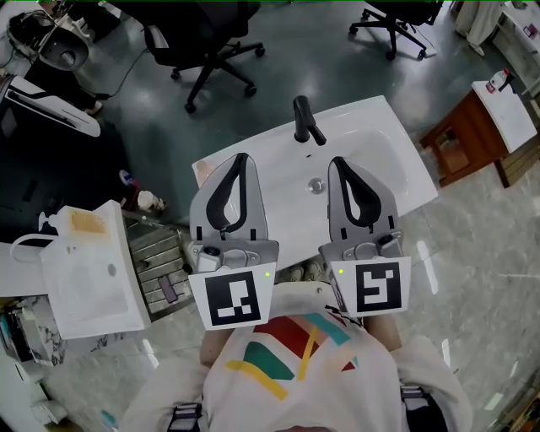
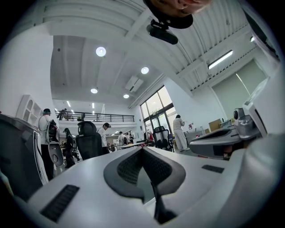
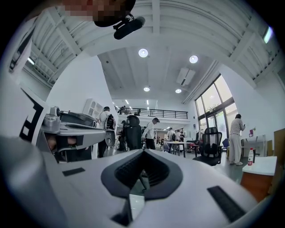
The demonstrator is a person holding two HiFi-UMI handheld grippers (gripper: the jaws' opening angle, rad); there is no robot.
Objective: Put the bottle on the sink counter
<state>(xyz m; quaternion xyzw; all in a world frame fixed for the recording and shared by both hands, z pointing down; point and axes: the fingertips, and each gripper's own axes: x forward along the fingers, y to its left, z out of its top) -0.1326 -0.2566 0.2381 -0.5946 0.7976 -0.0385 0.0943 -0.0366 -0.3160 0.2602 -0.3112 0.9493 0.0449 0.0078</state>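
A white sink counter [image 1: 398,165] with a black faucet [image 1: 305,123] lies below me. Both grippers are raised side by side over its near edge and point away from me. My left gripper [image 1: 242,157] is shut with nothing in it; in the left gripper view its jaws [image 2: 142,149] meet at the tip. My right gripper [image 1: 337,160] is also shut and empty [image 3: 143,152]. A small bottle with red on it [image 1: 504,80] stands on a white-topped wooden table at the far right, also visible in the right gripper view [image 3: 250,156]. Neither gripper is near it.
A second white basin unit [image 1: 93,272] with a pump bottle [image 1: 51,222] stands at the left. Black office chairs [image 1: 205,44] [image 1: 395,22] are beyond the sink. Several people [image 2: 104,138] stand across the hall in both gripper views.
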